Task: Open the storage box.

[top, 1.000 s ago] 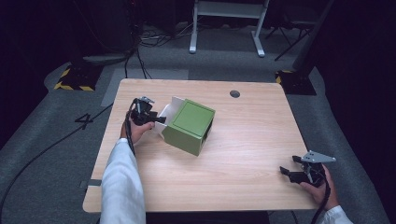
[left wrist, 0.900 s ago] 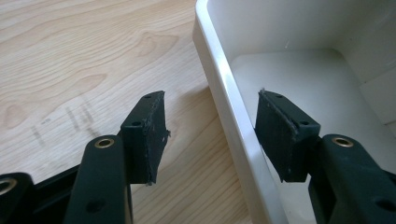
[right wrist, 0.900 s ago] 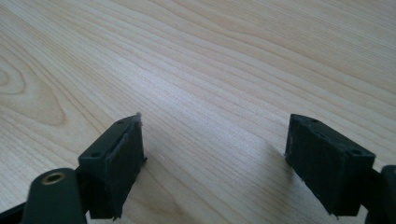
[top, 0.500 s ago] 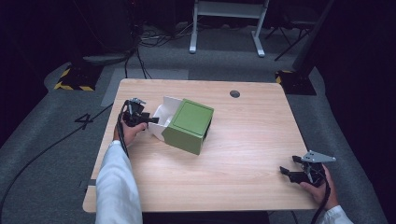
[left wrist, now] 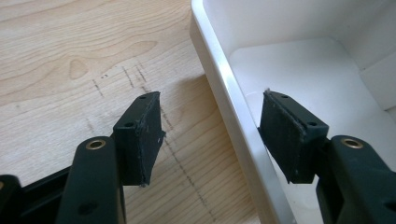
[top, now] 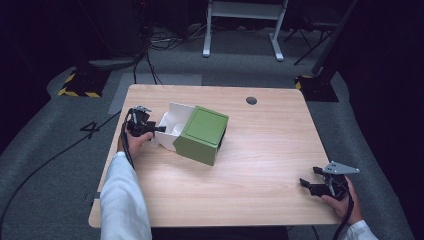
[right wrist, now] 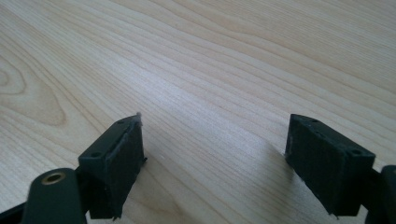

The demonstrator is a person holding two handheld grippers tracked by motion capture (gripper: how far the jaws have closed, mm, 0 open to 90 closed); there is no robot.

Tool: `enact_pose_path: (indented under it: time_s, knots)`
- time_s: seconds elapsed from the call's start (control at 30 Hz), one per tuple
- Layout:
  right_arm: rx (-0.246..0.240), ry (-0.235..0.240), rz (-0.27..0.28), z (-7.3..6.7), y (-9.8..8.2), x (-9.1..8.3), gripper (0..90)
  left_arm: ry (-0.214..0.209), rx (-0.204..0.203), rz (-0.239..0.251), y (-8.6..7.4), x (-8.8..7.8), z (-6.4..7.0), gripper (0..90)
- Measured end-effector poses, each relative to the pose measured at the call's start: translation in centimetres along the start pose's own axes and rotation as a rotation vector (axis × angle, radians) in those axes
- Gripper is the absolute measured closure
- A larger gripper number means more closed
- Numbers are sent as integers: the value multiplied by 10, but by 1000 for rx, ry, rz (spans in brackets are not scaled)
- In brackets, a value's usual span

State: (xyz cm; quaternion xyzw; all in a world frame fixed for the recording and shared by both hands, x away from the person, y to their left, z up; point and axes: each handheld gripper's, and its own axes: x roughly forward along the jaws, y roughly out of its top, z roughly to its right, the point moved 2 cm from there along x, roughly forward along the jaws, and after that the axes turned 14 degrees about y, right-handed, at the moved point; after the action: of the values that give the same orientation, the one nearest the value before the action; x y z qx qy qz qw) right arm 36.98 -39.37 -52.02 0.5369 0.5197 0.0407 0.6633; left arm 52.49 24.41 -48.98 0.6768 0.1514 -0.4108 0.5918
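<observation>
A green box [top: 202, 134] lies on the wooden table [top: 270, 150], left of middle. A white drawer [top: 176, 118] sticks out of its left side. My left gripper [top: 159, 130] is at the drawer's outer end. In the left gripper view the drawer's white wall [left wrist: 233, 116] stands between the jaws of the left gripper [left wrist: 212, 121]. The jaws have just been opening, and the pads [left wrist: 142, 133] stand off the wall. The drawer looks empty inside. My right gripper [top: 306, 184] rests near the table's front right corner. Its jaws [right wrist: 215, 144] stand wide apart over bare wood.
A round cable hole [top: 251, 100] sits near the table's far edge. Beyond the table are a white stand [top: 242, 30], cables on the grey floor, and a yellow-and-black striped base [top: 77, 90] at the far left.
My left gripper has moved left, drawing the white drawer further out of the green box, and its jaws have parted from the drawer's wall. The right gripper has stayed put.
</observation>
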Motion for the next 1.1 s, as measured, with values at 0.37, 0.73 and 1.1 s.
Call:
enact_pose_path:
  time_s: [0.37,0.73,1.1]
  knots:
    - [1,0,0,0,0,0,196,34,-22,-18,-7,-5,-13,392]
    - [3,2,-1,0,0,0,197,59,-61,80,0,-22,-17,299]
    - [1,1,-1,0,0,0,197,221,13,206,5,-74,-18,234]
